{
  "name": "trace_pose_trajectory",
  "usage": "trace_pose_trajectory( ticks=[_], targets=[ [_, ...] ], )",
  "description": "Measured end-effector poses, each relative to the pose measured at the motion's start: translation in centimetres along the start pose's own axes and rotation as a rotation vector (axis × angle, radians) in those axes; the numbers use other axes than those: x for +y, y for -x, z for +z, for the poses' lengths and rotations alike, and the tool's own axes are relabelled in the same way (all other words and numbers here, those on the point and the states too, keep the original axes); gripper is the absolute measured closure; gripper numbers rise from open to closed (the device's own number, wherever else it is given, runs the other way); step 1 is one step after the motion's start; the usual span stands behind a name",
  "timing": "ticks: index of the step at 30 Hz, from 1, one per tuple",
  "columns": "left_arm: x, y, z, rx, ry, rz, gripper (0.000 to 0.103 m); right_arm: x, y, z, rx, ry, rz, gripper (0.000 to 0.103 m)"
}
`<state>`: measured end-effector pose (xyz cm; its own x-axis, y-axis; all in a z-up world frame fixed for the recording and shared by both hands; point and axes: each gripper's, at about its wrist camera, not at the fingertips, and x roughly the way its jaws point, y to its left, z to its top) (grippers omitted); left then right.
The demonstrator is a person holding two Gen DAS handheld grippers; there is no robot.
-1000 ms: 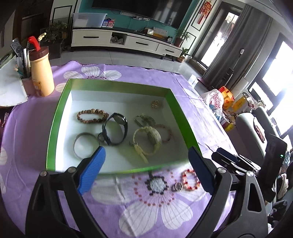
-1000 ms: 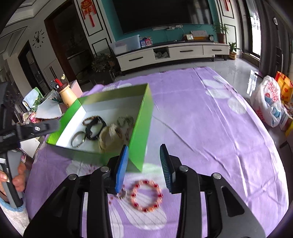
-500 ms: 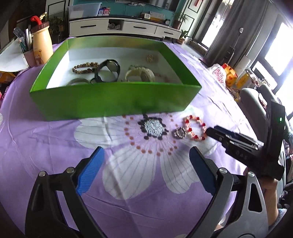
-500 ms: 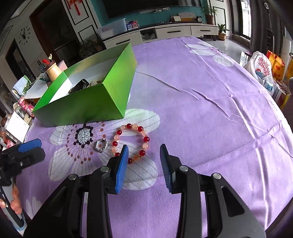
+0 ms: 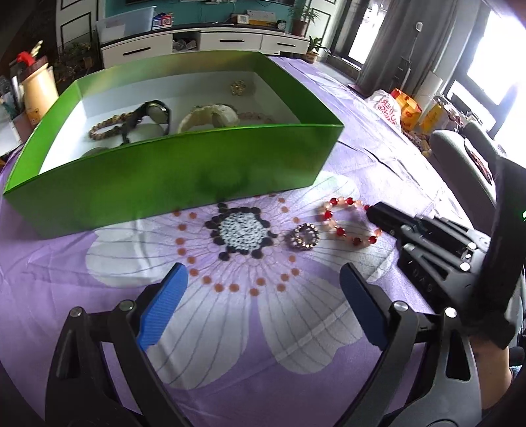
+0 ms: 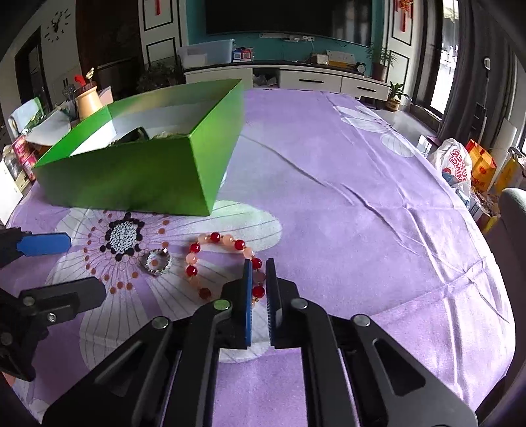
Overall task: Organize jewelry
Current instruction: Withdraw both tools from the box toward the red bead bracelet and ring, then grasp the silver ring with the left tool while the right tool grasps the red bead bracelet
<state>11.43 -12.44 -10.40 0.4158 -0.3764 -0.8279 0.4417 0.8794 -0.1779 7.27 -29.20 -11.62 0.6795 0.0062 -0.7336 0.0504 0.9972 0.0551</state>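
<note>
The right gripper [image 6: 258, 274] is closed on the near side of the red and pink bead bracelet [image 6: 227, 241], which lies on the purple flowered tablecloth [image 6: 361, 197] in front of the green box [image 6: 131, 177]. A small sparkling ring [image 5: 305, 235] lies just beside the bracelet. The left gripper [image 5: 263, 295] hovers wide open and empty above the cloth.

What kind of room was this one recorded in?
Most likely a home living room. A large dark TV hangs on a teal wall above a long white media cabinet, and a table under a purple flowered cloth holds a green jewelry box.
</note>
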Motion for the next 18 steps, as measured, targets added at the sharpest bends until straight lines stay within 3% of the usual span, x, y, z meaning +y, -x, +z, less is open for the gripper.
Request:
trace_pose_trajectory(
  ticks=[3, 9, 11, 14, 18],
  targets=[
    [-1.2, -1.1, 0.5, 0.008, -0.034, -0.002, 0.011, -2.0, 1.0, 0.2, -0.027, -0.071, 0.009, 0.096],
    [-3.6, -3.2, 1.2, 0.003, -0.114, 0.034, 0.029, -3.7, 2.0, -0.1, -0.046, -0.134, 0.043, 0.096],
    [-4.2, -3.4, 1.4, -0.01, -0.14, 0.052, 0.042, -3.8, 2.4, -0.2, -0.053, -0.142, 0.052, 0.096],
    [-4.9, -3.7, 1.4, -0.03, -0.18, 0.083, 0.053, -3.7, 2.7, -0.3, -0.062, -0.153, 0.066, 0.096],
    [-5.6, -3.6, 1.3, -0.054, -0.227, 0.061, 0.074, -3.6, 2.9, -0.3, -0.069, -0.16, 0.076, 0.096]
  ],
)
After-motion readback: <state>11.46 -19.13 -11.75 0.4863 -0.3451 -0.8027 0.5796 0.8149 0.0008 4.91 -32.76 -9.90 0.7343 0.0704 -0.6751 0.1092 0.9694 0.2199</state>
